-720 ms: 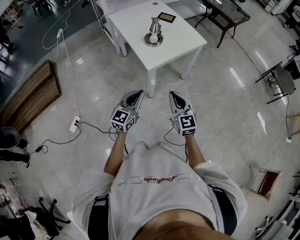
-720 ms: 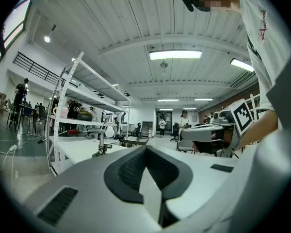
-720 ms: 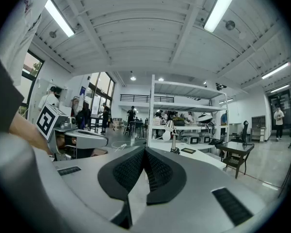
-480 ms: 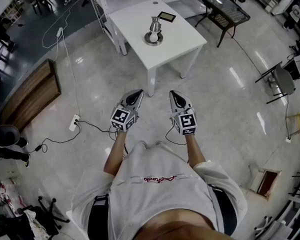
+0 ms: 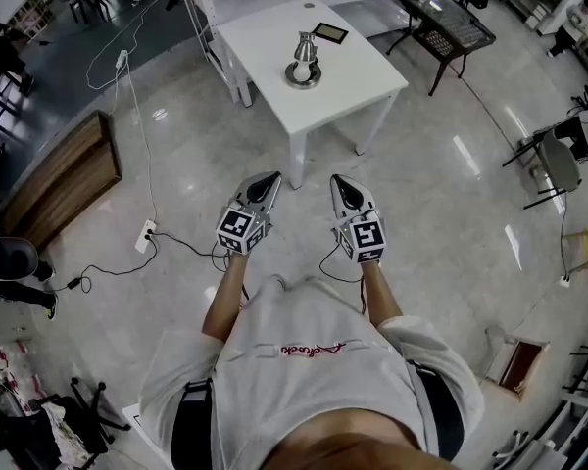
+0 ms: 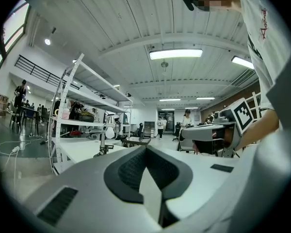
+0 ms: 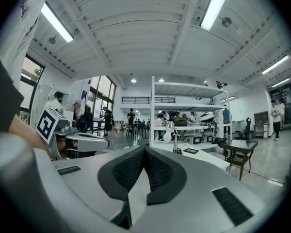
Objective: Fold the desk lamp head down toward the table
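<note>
We stand on a glossy floor (image 5: 441, 223), well short of the white worktop (image 5: 358, 81), holding the left tool (image 5: 271, 179) and right tool (image 5: 337, 181) level and side by side in front of our waist, both aimed toward it. Each tool's jaws are pressed together with nothing between them. The lamp (image 5: 302, 62) stands on its round base near the middle of the worktop, untouched and well apart from both tools. A dark flat panel (image 5: 325, 34) lies just behind it. To our left a power strip (image 5: 146, 236) lies on the floor, a black cable running from it toward us.
</note>
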Available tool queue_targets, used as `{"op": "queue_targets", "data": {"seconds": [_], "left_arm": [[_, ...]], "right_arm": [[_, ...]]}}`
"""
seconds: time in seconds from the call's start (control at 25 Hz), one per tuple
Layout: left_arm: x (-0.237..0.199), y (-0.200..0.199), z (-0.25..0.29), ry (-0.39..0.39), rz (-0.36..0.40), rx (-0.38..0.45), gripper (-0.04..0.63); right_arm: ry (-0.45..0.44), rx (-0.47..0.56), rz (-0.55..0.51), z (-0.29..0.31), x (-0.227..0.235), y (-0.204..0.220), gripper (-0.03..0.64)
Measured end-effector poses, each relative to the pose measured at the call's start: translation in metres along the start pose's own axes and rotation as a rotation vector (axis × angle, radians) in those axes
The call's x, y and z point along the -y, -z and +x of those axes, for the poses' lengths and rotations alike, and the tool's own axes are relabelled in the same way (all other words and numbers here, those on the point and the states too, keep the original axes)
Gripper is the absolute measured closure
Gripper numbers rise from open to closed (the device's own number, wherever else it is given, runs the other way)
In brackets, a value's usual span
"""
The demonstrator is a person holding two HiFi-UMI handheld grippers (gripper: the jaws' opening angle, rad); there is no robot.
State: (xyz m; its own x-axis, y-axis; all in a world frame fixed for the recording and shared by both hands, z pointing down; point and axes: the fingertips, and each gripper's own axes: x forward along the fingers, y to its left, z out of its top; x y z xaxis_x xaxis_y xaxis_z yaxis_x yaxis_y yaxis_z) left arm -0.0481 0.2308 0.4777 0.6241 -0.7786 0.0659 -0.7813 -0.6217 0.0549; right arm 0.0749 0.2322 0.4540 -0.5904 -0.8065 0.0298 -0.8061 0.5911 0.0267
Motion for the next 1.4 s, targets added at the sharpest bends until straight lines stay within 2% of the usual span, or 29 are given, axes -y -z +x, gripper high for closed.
{"op": "queue_targets", "data": {"seconds": [0.72,1.04,1.4], "left_arm": [[0.019,0.008,0.023,-0.045,-0.014,0.006,0.578],[0.002,0.018,0.045,-0.038,-0.026,0.006,0.578],[-0.046,0.025,0.087,-0.004,-0.038,0.003,0.578]], "right_arm": [[-0.065,-0.011,-0.011,-0.009,0.018,0.012,0.594],[-0.067,-0.011,-0.010,0.010,0.027,0.020,0.594],[-0.050,-0.029,-0.016,0.065,0.045,0.028,0.594]]}}
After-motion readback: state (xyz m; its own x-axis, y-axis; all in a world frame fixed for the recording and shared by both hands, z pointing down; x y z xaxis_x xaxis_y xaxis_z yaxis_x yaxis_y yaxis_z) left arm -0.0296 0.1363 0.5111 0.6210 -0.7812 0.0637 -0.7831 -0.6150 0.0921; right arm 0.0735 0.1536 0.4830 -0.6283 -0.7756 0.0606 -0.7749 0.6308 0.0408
